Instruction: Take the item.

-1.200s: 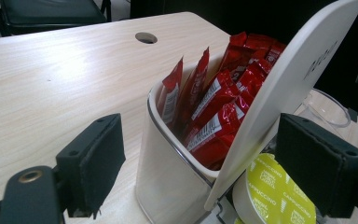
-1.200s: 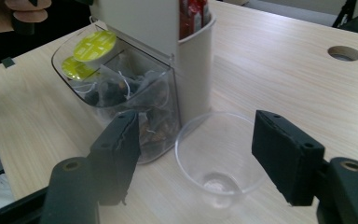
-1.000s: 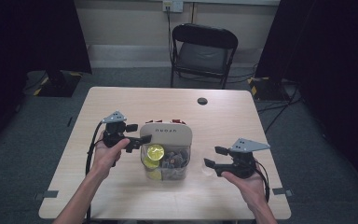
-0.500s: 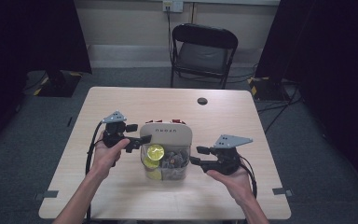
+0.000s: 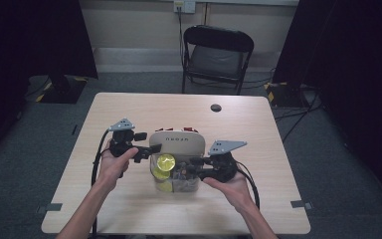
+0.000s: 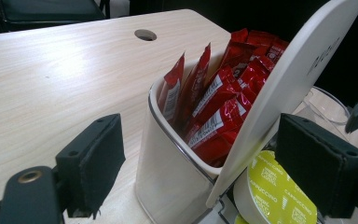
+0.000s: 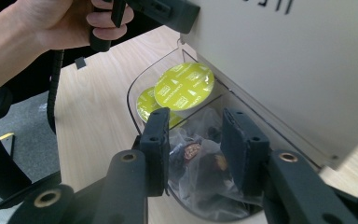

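Observation:
A white organiser (image 5: 176, 141) with a slanted lid (image 6: 289, 79) stands mid-table. Its rear pocket holds red sachets (image 6: 216, 93). In front of it, a clear tub (image 7: 140, 88) holds yellow-green capsule pods (image 7: 184, 86) and a clear bag of dark items (image 7: 196, 156). My left gripper (image 5: 146, 149) is open, its jaws straddling the organiser's left corner (image 6: 209, 158) without touching it. My right gripper (image 5: 195, 167) is open at the tub's right side, and its jaws (image 7: 198, 140) hang just above the bag.
A black chair (image 5: 218, 57) stands beyond the table's far edge. A round cable hole (image 5: 215, 107) is at the far right of the tabletop (image 5: 129, 107). Bare wood lies left, right and behind the organiser.
My right gripper has moved left from the bare table to the clear tub's right side. The left gripper and organiser have stayed put.

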{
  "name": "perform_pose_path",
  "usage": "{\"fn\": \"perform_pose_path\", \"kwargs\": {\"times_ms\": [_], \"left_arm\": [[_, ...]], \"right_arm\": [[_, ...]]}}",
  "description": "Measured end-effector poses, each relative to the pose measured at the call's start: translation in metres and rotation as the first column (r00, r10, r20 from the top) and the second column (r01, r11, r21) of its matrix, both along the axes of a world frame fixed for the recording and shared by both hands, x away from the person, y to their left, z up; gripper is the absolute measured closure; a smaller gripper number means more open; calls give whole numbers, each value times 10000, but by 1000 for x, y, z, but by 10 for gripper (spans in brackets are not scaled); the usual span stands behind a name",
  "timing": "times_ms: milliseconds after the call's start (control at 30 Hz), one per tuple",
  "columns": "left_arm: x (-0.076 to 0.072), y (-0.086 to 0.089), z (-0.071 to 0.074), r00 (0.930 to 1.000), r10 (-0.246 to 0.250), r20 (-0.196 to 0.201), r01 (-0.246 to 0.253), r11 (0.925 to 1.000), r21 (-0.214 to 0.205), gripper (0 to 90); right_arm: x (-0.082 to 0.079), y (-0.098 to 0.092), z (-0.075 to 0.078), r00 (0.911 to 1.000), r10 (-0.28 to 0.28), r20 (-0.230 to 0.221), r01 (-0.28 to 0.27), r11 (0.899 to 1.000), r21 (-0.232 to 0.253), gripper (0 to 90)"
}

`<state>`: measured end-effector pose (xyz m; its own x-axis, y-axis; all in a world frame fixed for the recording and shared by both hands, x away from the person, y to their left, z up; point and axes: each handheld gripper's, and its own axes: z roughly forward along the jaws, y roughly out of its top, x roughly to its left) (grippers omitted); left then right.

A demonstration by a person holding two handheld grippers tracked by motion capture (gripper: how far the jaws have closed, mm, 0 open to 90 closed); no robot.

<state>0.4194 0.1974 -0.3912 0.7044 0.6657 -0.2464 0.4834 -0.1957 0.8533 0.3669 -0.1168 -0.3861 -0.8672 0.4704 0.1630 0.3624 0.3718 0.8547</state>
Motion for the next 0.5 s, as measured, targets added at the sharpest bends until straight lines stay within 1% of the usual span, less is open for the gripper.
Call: {"fn": "perform_pose_path", "kwargs": {"times_ms": [67, 167, 233, 433, 500], "left_arm": [[0, 0, 0, 10000, -6, 7, 6, 10000, 2, 154], [0, 0, 0, 10000, 13, -14, -13, 10000, 25, 154], [0, 0, 0, 10000, -5, -6, 5, 10000, 44, 154], [1, 1, 0, 10000, -35, -19, 35, 10000, 2, 153], [1, 1, 0, 10000, -24, -33, 24, 10000, -28, 152]], "right_arm": [[2, 4, -4, 10000, 47, -73, -47, 10000, 48, 643], [4, 7, -8, 9999, 79, -127, -80, 9999, -117, 648], [5, 8, -11, 9999, 68, -156, -69, 10000, -36, 652], [9, 7, -19, 9997, 1, -259, -4, 9999, -124, 653], [10, 6, -21, 9995, 11, -319, -14, 10000, -83, 654]]}}
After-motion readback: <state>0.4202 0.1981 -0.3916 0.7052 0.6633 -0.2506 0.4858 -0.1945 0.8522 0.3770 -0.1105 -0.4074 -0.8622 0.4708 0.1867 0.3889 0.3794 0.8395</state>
